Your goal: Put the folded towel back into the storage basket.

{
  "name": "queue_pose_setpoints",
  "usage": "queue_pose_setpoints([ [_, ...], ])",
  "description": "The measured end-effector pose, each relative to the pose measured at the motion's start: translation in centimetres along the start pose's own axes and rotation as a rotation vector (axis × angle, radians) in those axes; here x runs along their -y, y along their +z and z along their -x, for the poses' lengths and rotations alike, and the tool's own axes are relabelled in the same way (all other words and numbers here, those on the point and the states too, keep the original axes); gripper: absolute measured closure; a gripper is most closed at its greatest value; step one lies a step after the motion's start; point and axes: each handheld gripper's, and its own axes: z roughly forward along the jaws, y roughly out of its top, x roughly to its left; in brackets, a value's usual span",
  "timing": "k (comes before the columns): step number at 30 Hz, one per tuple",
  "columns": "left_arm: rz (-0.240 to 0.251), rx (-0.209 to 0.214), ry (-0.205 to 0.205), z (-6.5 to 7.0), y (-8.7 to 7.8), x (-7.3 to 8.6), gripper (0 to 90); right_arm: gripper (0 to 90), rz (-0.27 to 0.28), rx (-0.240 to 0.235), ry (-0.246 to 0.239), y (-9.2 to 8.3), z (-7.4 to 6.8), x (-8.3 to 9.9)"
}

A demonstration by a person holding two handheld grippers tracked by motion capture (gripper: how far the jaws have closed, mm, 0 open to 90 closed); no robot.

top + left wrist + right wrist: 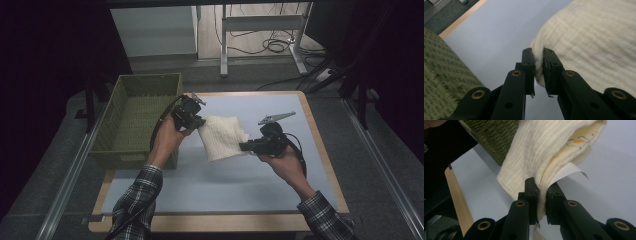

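— Two grippers, one cloth between them. How do the jaws stand on the left gripper [199,122]?

— Nearly together, pinching a bunched edge of the cream cloth [221,137]. In the left gripper view the fabric [589,42] bulges out from between the two black pads.

— And the right gripper [243,146]?

— Same story: jaws drawn close, clamped on the folded layers at the cloth's opposite side. In the right gripper view the cloth [541,152] rises from the pinch, and a white tag [566,171] sticks out just beside the jaw. A small orange-and-yellow print shows on an inner layer.

— Where is the cloth, then?

— Held between the two grippers over the middle of the pale blue table top [225,185]; I cannot tell whether its lower edge touches the surface.

— What else is on the surface?

— A green woven basket [125,125] at the left end of the table, just beside the left hand [167,137]. The table has a wooden rim.

— And the room?

— Dim. Grey floor, metal table legs [224,40] and loose cables [272,45] beyond the far edge.
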Motion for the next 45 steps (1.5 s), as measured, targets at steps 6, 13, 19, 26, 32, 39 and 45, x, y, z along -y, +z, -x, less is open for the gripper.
queue_pose_setpoints([
  [6, -0.017, -0.016, -0.006, -1.4, -1.1, 0.3, 80.5, 81.2, 0.009, -0.042, 0.0, 0.6, -0.6, -2.0],
  [13, -0.033, -0.032, -0.014, -2.9, -2.2, 0.6, 80.4, 81.2, 0.002, -0.052, -0.02, 1.3, -1.5, -4.1],
  [19, -0.042, -0.057, -0.02, -4.0, -3.4, 0.9, 80.3, 81.2, 0.004, -0.066, -0.029, 1.8, -2.3, -5.5],
  [26, -0.04, -0.089, -0.046, -5.6, -4.9, 1.5, 80.3, 81.2, 0.007, -0.086, -0.039, 2.9, -3.3, -7.3],
  [32, -0.036, -0.121, -0.069, -7.0, -6.2, 2.2, 80.3, 81.2, 0.012, -0.091, -0.049, 4.0, -4.2, -8.6],
  [39, -0.03, -0.168, -0.104, -8.6, -8.0, 3.3, 80.5, 81.2, 0.026, -0.099, -0.059, 5.9, -5.3, -10.2],
  [45, -0.041, -0.213, -0.13, -10.1, -8.9, 4.5, 80.7, 81.2, 0.034, -0.112, -0.079, 7.9, -6.8, -11.4],
])
